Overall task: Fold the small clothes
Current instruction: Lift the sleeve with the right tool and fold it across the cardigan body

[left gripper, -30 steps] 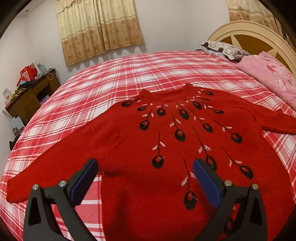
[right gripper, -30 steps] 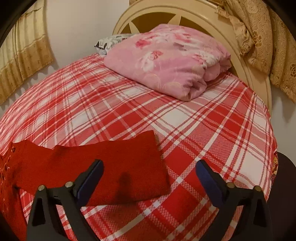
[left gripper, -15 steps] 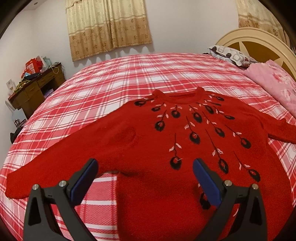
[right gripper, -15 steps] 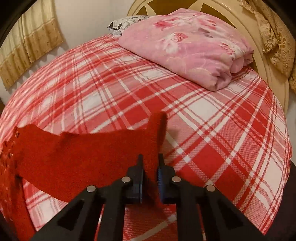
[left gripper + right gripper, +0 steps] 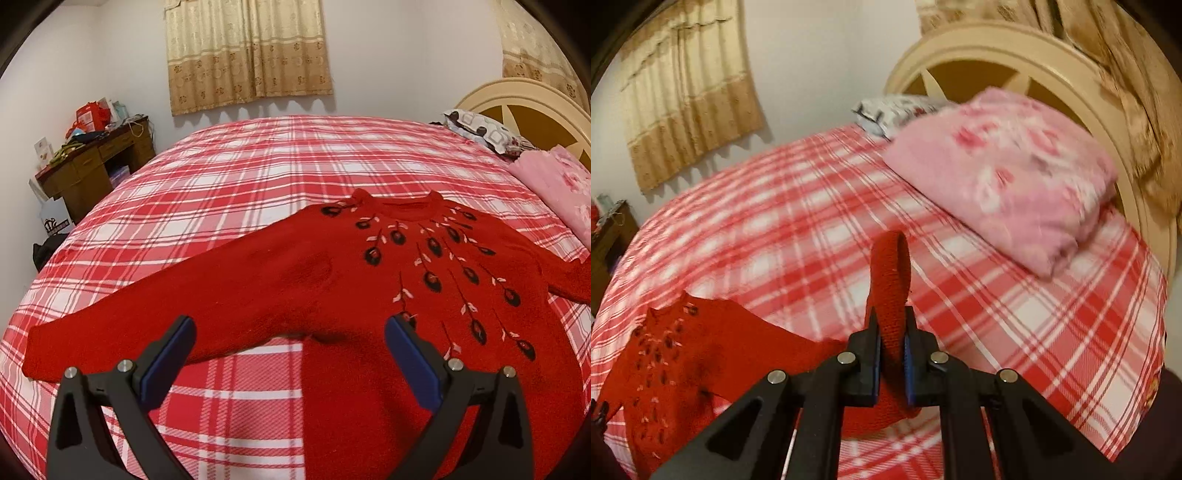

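A red knit sweater (image 5: 369,280) with black and pink flower motifs lies face up on the plaid bed, its left sleeve (image 5: 122,328) stretched out flat. My left gripper (image 5: 291,343) is open and empty, hovering just above the sweater's left underarm. My right gripper (image 5: 891,343) is shut on the cuff of the right sleeve (image 5: 890,273) and holds it lifted above the bed. The sweater's body (image 5: 672,354) shows at the lower left of the right wrist view.
The red and white plaid bedspread (image 5: 236,177) covers the bed. A folded pink floral blanket (image 5: 1004,181) and a patterned pillow (image 5: 480,129) lie by the cream headboard (image 5: 997,48). A cluttered wooden desk (image 5: 96,162) stands left of the bed.
My right gripper closed on the right sleeve cuff and lifted it off the bed. My left gripper stayed open and shifted left, toward the sweater's left underarm.
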The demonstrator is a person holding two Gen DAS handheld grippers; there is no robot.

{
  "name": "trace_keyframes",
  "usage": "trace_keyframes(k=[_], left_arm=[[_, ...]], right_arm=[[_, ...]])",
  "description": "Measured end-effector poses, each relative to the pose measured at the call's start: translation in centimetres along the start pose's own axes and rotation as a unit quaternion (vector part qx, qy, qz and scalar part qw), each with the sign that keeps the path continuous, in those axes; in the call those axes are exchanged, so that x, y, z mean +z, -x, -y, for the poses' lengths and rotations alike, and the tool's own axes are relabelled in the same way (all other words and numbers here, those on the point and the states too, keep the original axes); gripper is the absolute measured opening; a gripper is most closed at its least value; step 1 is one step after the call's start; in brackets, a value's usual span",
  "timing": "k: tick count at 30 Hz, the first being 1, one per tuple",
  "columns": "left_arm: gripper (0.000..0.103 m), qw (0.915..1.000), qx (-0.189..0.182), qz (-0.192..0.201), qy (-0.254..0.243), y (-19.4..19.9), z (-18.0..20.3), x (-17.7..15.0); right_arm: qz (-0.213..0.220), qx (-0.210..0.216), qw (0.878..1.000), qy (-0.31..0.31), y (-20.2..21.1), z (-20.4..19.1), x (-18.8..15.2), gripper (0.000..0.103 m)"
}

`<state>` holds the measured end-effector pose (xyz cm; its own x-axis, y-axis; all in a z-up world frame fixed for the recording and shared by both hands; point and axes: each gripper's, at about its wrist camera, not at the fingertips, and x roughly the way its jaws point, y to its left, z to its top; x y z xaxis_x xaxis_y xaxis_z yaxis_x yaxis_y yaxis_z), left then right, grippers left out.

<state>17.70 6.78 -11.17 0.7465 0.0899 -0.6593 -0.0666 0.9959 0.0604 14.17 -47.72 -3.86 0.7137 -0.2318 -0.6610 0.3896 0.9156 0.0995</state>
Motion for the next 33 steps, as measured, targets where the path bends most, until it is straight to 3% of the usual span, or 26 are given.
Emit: trace_keyframes(k=[9, 17, 33], left_arm=[[0.103, 0.9998, 0.006, 0.000, 0.018, 0.3, -2.0, -0.5], [0.103, 0.9991, 0.018, -0.001, 0.038, 0.2, -4.4, -0.9], [0.103, 0.9970, 0.024, -0.010, 0.073, 0.1, -8.1, -2.3]], right_arm=[[0.056, 0.041, 0.996, 0.059, 4.0, -7.3, 4.1, 0.009], [0.078, 0.077, 0.988, 0.112, 5.9, -14.1, 5.6, 0.009], [0.117, 0.159, 0.957, 0.212, 10.1, -27.8, 6.6, 0.009]])
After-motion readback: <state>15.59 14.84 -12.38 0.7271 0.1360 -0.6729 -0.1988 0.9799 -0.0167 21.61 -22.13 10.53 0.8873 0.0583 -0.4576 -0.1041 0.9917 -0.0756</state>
